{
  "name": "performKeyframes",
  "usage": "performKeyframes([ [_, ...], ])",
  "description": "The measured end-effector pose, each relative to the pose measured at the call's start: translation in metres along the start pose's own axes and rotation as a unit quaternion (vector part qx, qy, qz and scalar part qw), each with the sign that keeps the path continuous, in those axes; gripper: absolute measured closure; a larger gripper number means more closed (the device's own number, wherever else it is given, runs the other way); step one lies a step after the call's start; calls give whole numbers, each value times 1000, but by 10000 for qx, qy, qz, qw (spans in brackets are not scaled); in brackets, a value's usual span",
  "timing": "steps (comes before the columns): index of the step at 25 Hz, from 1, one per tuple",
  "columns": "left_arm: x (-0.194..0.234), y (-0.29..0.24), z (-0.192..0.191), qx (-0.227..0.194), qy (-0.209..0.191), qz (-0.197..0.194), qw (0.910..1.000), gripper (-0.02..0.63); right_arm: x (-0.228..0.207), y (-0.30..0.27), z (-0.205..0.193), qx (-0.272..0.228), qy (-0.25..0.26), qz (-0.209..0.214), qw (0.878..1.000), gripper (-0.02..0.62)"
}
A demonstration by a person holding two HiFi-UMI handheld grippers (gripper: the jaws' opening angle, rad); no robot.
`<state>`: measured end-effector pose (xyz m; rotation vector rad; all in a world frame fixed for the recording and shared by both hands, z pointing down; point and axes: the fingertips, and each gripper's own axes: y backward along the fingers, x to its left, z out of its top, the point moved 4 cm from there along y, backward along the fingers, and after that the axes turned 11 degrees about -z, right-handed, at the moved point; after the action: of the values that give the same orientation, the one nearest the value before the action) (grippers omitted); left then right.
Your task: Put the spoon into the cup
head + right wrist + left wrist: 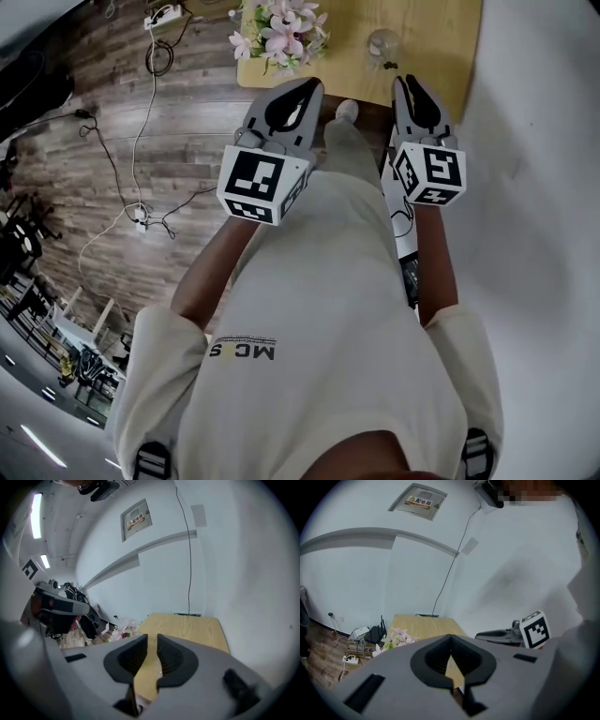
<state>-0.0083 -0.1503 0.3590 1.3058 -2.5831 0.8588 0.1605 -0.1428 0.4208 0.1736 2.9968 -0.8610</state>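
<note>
The cup (382,44) is a clear glass on the tabletop (441,37), just past the tip of the right claw (408,82) and well off from the left claw (312,86). Neither one touches it. Can't pick out the spoon for sure, there are only a couple of small dark bits right beside the cup. The left claw is closed at the tips with nothing in it, while the right one has a thin gap, also empty.

The tabletop is light wood, with pink-white flowers (281,33) left of the cup. Further left of the cup is the plank floor (112,112), with cables (141,131) trailing over it. A white wall (544,187) is right of the cup, and a sign (419,501) hangs high on the wall behind it.
</note>
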Motion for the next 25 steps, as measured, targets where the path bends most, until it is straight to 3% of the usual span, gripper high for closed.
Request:
performKeyframes([
  [8,-8,13,34,-504,-140,-73,9986,594,2,39,50,-480,115,25,9988,545],
  [16,-9,17,55,-711,-316,-147,9969,595,-4,61,79,-891,132,-59,9959,545],
  [25,-12,10,56,-650,-384,-156,9970,595,-6,66,82,-1002,398,475,9930,565],
])
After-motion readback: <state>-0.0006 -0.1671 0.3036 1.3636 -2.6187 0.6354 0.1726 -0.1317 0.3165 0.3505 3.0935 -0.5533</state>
